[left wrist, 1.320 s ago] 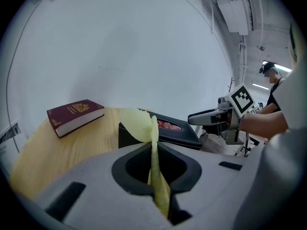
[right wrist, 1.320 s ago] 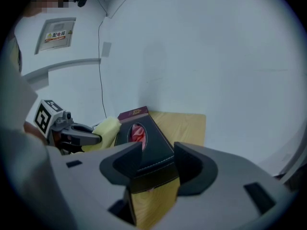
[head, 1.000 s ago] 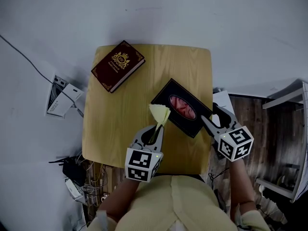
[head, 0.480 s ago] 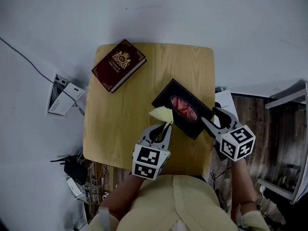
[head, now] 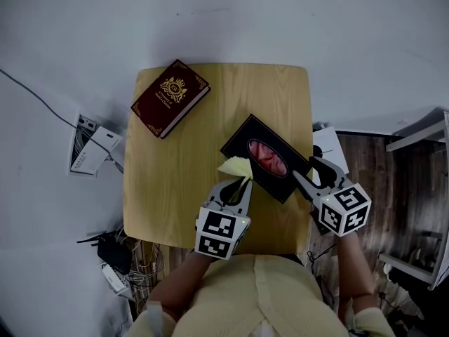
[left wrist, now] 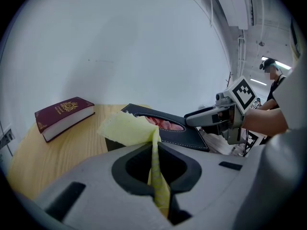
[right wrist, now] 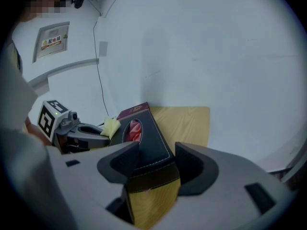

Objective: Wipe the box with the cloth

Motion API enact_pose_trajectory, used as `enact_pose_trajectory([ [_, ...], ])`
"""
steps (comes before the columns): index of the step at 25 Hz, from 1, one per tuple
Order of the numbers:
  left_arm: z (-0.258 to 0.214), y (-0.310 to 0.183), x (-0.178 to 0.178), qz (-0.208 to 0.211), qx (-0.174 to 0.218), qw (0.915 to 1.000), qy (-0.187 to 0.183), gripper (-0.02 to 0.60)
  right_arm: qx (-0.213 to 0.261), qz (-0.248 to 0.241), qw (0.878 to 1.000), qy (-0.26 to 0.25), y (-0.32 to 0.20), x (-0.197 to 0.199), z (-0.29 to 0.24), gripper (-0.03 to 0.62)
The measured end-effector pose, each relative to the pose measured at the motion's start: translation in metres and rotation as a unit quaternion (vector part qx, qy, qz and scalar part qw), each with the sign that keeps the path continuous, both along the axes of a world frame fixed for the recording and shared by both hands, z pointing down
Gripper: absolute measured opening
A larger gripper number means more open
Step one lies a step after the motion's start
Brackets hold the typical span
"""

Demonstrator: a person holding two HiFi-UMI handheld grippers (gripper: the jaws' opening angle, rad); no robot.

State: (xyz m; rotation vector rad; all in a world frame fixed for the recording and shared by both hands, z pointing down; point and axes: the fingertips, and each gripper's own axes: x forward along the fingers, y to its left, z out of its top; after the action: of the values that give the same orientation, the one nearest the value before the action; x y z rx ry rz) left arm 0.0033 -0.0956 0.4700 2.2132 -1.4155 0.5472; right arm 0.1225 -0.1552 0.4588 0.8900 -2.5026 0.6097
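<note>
My left gripper (left wrist: 154, 163): Its jaws were shut tight on the yellow cloth. It was held low over the near part of the table, pointing at the box.
Cloth (head: 235, 166): A thin strip of it was pinched between my left jaws. The loose end fanned out past the tips. It was right at the near left edge of the box. I could not tell if it pressed on the box.
My right gripper (right wrist: 151, 172): Its jaws were closed on the right end of the box, one jaw on each side.
Box (head: 265, 157): It was black with an oval hole on top, and something pink showed in the hole. It lay slanted on the right half of the table. Its right end was by the table's right edge, in my right jaws.
Book (head: 170, 97): It was dark red with gold print. It lay flat at the far left corner of the table, well apart from the box.
Table (head: 175, 181): It was small and made of light wood.
Floor: A white pack (head: 91, 151) and some wires (head: 112, 251) lay to the left of the table.
</note>
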Motion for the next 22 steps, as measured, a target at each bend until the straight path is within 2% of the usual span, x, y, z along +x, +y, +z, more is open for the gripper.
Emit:
enact_pose_trajectory([
  [6,0.001,-0.001,-0.008,0.006,0.003,1.0,-0.007,0.029,-0.004,0.027,1.0,-0.002,0.012,-0.001,0.001,0.235],
  [22,-0.001,-0.008,-0.037,0.03,0.014,0.9989,-0.033,0.029,-0.021,0.046,0.999,0.001,0.066,-0.023,0.004,0.235],
])
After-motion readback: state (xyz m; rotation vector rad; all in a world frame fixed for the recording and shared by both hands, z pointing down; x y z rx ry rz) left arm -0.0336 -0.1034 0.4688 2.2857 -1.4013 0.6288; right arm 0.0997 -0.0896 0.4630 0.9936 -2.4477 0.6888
